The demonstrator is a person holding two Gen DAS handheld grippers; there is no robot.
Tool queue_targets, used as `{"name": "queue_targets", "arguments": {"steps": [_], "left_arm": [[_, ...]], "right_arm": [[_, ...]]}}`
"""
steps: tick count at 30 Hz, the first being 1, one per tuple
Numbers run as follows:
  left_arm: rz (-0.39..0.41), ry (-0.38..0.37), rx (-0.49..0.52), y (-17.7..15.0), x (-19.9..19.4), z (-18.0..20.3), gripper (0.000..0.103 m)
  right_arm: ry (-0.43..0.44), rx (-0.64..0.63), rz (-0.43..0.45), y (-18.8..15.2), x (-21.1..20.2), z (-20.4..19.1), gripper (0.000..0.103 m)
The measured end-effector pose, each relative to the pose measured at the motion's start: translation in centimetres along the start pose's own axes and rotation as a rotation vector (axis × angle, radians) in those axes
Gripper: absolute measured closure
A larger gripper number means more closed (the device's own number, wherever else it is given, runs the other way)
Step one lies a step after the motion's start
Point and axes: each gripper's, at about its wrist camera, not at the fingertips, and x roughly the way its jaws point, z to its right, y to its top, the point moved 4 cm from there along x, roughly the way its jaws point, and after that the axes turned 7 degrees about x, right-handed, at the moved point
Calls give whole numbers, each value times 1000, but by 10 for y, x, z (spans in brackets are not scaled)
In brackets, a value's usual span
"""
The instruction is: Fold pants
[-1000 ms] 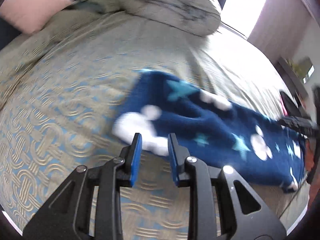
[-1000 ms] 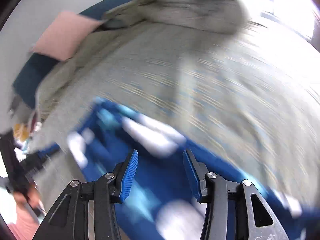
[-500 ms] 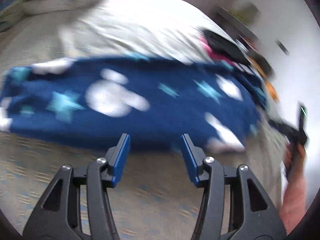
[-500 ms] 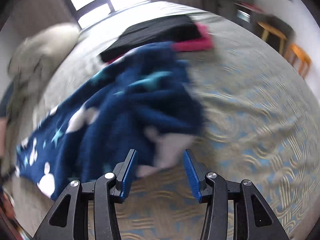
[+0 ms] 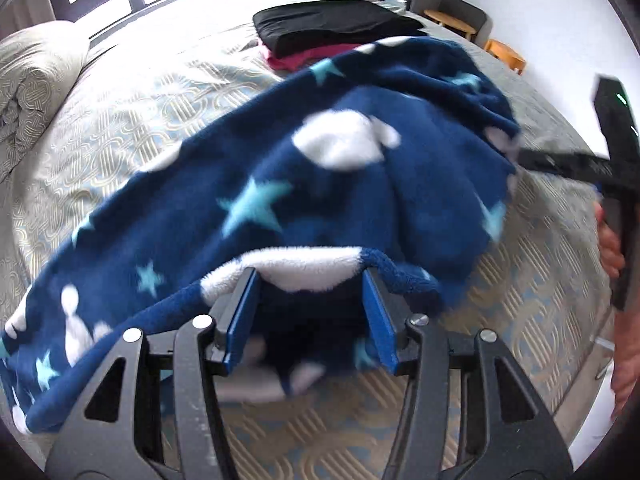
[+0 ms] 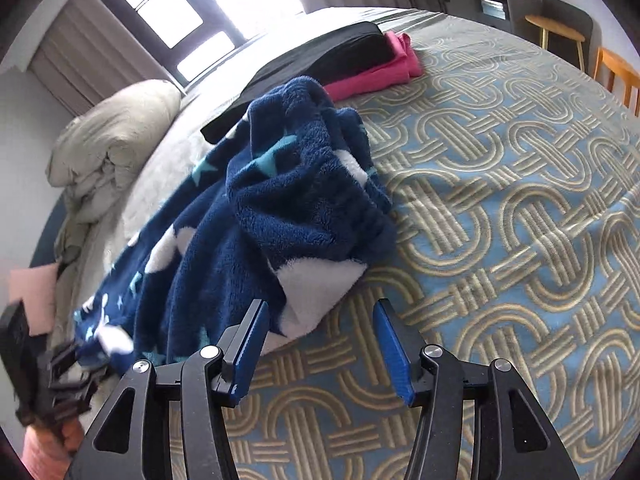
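Note:
Dark blue fleece pants [image 5: 320,200] with white shapes and light blue stars lie stretched out and rumpled on the patterned bedspread [image 6: 520,208]. In the left wrist view my left gripper [image 5: 310,276] stands open over one end of them. A white-lined hem runs between its blue pads, which do not press on it. My right gripper [image 6: 320,306] is at the bunched other end of the pants [image 6: 280,208]. Its jaws are opening, and a white-lined corner lies just ahead of the left finger [image 6: 252,344]. Each gripper's black body shows at the edge of the other's view.
A folded black garment [image 6: 340,56] lies on a pink one [image 6: 380,72] farther up the bed. A rolled grey duvet [image 6: 116,140] and a pink cushion [image 6: 32,292] sit at the head end. Wooden chairs [image 6: 560,28] stand by the wall. A hand [image 5: 612,240] holds the right gripper.
Both views swung across the bed. My left gripper opened wider and came down onto the pants' hem. My right gripper settled at the bunched end, its jaws a little wider.

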Motion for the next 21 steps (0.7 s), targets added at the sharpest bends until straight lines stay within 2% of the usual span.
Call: {"name": "queue_targets", "arguments": {"steps": [4,9,11,13,18,21], "left_arm": [[2,-83,-79,-4,-3,-7,49],[-23,-250,-142,-38,-14,-1,49],[-24,-246,-130,-40,-14,5,48],[-25,-212,-92,-41,-17,13,48],[-42,-268,6,-46,-23,39,45],[-74,-197,65,-44,-8,45,45]], "right_arm": [[12,19,-2,0,0,8,46],[14,30,-18,-2,5,16,42],[21,43,-25,-4,7,19,42],[25,49,-23,-4,9,19,41],[39,46,-24,-5,7,17,41],[39,41,-27,-6,7,17,41]]}}
